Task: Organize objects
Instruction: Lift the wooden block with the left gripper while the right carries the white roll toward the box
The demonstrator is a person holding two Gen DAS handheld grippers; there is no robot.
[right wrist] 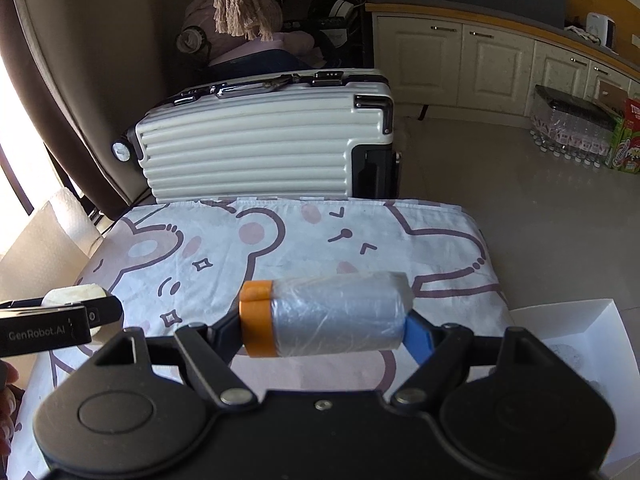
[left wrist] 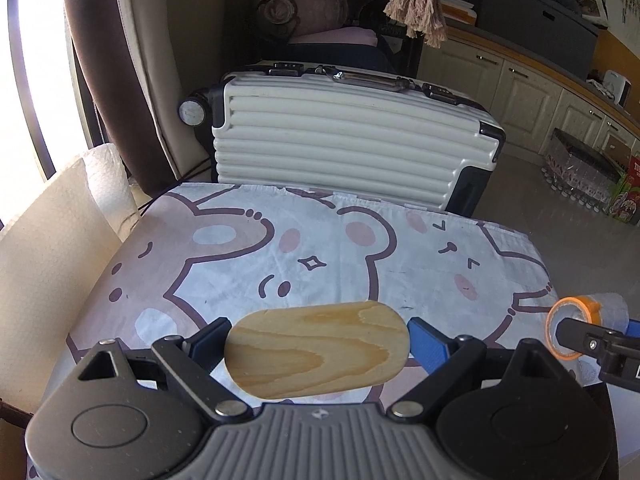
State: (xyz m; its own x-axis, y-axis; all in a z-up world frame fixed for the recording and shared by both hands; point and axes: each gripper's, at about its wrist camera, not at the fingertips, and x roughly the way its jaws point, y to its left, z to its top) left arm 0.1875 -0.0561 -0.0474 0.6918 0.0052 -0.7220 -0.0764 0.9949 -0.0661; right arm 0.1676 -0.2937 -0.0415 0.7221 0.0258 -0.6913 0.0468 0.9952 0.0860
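Observation:
My left gripper (left wrist: 318, 344) is shut on a rounded oblong wooden block (left wrist: 316, 350) and holds it flat above the bear-print cloth on the table (left wrist: 328, 248). My right gripper (right wrist: 324, 320) is shut on a roll of clear film with an orange tape ring at its left end (right wrist: 332, 314), held sideways above the same cloth (right wrist: 304, 232). In the left wrist view the roll (left wrist: 580, 318) and the right gripper show at the right edge. In the right wrist view the left gripper (right wrist: 100, 312) with the pale block end (right wrist: 74, 294) shows at the left.
A white ribbed suitcase (left wrist: 340, 144) lies just behind the table. A paper towel roll (left wrist: 52, 232) stands at the left edge. A white open box (right wrist: 576, 344) sits right of the table. Bottles (right wrist: 568, 128) and cabinets stand far right on the floor.

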